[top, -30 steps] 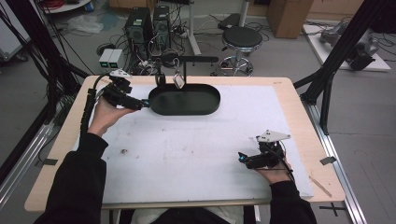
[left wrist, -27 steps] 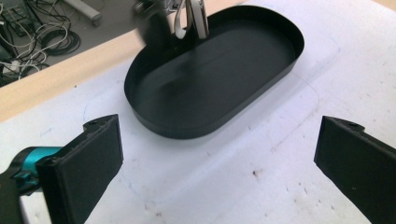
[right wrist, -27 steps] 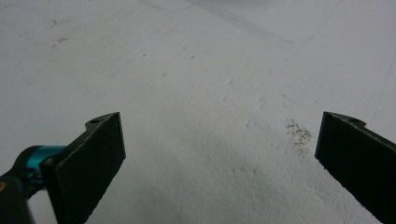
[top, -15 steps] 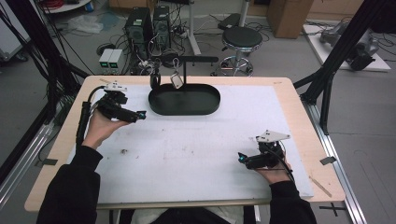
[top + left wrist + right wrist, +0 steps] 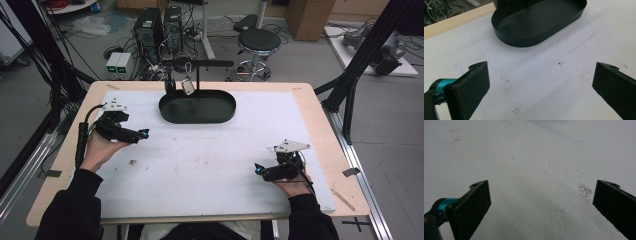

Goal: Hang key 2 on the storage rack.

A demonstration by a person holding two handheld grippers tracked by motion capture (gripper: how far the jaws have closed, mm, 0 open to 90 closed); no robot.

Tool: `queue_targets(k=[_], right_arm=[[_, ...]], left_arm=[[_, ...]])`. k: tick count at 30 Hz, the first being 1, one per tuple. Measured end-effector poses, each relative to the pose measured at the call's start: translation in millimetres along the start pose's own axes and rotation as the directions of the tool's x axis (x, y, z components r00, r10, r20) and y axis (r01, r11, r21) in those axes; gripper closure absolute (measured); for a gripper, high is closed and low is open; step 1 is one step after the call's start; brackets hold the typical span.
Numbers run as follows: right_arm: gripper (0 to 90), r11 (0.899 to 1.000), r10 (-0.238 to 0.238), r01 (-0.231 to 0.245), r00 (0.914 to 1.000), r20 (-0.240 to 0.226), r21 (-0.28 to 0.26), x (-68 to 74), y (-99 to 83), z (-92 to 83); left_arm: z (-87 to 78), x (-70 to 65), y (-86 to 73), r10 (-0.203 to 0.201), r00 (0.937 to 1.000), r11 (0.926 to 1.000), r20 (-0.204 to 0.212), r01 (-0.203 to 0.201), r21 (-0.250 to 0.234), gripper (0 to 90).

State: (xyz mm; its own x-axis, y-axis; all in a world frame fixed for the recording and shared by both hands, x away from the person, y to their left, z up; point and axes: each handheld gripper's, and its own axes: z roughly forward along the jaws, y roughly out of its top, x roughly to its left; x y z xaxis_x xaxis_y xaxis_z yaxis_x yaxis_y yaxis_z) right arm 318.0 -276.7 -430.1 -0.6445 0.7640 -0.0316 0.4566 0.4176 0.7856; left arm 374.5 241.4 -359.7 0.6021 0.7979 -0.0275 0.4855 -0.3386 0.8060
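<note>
Right now I have both tools idle on the white foam table cover (image 5: 210,165), and neither has anything between its jaws. My left gripper (image 5: 142,134) sits in the left-middle of the high view, resting in an upturned palm with its jaws spread wide, as its own view shows plainly; they point toward the shallow black oval metal tray (image 5: 197,106) in the upper centre of that frame, near but clearly apart from it. I judge it is held at that angle so the tray stays squarely ahead for a reach. In the left gripper view the tray (image 5: 536,22) fills the top of the frame and looks empty as far as I can see, which suggests it is a drop-off place. A black stand with small hanging items (image 5: 187,86) rises just behind the tray's far rim; I cannot tell what those items are. My right gripper (image 5: 258,170) waits at the lower right of the high view, jaws likewise released, over bare foam with a small dark smudge (image 5: 584,190), parked out of the way
</note>
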Motion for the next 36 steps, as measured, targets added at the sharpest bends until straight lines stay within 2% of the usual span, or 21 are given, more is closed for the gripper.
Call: queue_targets(k=[3,7,13,16,20,25,28,34,36], right_arm=[[0.8,1.000,0.002,-0.002,1.0000,0.001,-0.002,-0.2,-0.3,-0.4],[0.8,1.000,0.002,-0.002,1.0000,0.002,-0.001,-0.5,-0.4,-0.4],[0.8,1.000,0.002,-0.002,1.0000,0.002,-0.001,-0.4,-0.3,-0.4],[0.8,1.000,0.000,0.000,1.0000,0.003,0.000,-0.3,-0.4,-0.2],[0.8,1.000,0.001,-0.001,1.0000,0.002,0.003,-0.6,-0.7,0.0],[0.8,1.000,-0.001,0.001,1.0000,0.002,0.004,-0.8,-1.1,-0.1],[0.8,1.000,0.000,0.000,1.0000,0.004,0.010,-1.7,-1.6,-0.2],[0.8,1.000,-0.003,0.003,1.0000,0.007,0.003,-3.0,-2.5,-1.1],[0.8,1.000,0.002,-0.002,1.0000,0.008,0.009,-2.6,-2.7,-1.2]], left_arm=[[-3.4,-0.3,-9.6,-0.007,0.9999,0.9999,-0.009,0.007,0.010,1.7],[-9.0,-2.2,-20.4,-0.018,0.9998,0.9998,-0.010,0.018,-0.004,1.7],[-13.5,-3.0,-34.3,-0.017,0.9997,0.9999,-0.017,0.017,0.004,1.7],[-14.8,-1.5,-41.6,-0.023,0.9997,0.9996,-0.006,0.024,0.012,1.7],[-13.6,-2.2,-54.0,-0.003,0.9999,0.9986,-0.011,0.003,0.053,1.7],[-15.6,-2.3,-64.0,-0.010,0.9997,0.9986,-0.022,0.012,0.052,1.7],[-18.1,-4.5,-68.4,-0.002,0.9997,0.9992,-0.025,0.003,0.040,1.7],[-22.7,-5.9,-80.6,0.023,0.9983,0.9980,-0.053,-0.020,0.059,1.7],[-24.3,-7.4,-84.1,0.024,0.9983,0.9985,-0.053,-0.021,0.050,1.7]])
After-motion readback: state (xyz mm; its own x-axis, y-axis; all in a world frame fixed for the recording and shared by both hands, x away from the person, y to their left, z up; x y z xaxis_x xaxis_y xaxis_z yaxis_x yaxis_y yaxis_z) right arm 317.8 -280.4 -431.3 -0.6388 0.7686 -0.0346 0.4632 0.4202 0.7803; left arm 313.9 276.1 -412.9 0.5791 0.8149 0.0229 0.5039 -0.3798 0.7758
